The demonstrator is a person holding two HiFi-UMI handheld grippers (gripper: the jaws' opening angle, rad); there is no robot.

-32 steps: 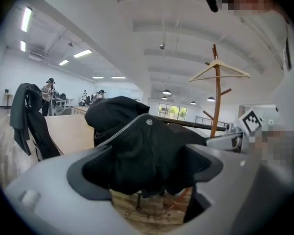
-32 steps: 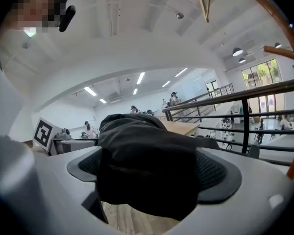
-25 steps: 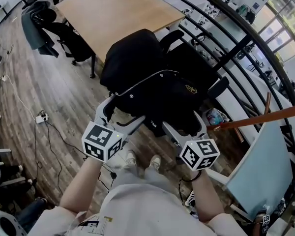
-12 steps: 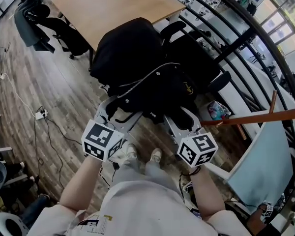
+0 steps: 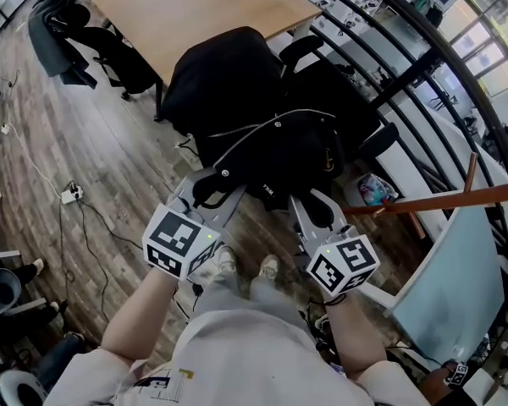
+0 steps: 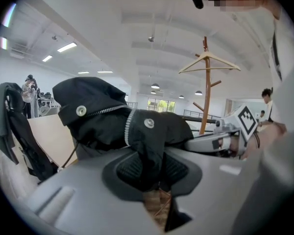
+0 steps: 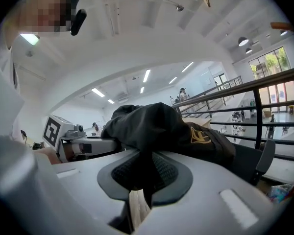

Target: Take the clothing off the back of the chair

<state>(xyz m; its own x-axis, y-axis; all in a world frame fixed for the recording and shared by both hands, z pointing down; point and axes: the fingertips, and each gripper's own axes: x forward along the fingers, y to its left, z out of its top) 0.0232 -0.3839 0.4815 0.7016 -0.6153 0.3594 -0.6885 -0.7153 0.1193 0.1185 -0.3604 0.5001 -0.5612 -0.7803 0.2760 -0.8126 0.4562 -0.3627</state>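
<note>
While their jaws were just closing, your left gripper (image 5: 208,186) and right gripper (image 5: 315,211) each clamped a fold of the black jacket (image 5: 281,152), which lay draped over the chair (image 5: 227,81) back ahead of them; the lift appeared ready to begin.

The person's left forearm (image 5: 134,328) and right forearm (image 5: 357,337) reach forward side by side, bare below the sleeves. The left gripper (image 5: 216,184) and right gripper (image 5: 313,205) point ahead, tilted slightly down. Both sets of jaws have just been closing. Each now pinches a fold of black jacket (image 5: 279,146), apparently firmly.
</note>
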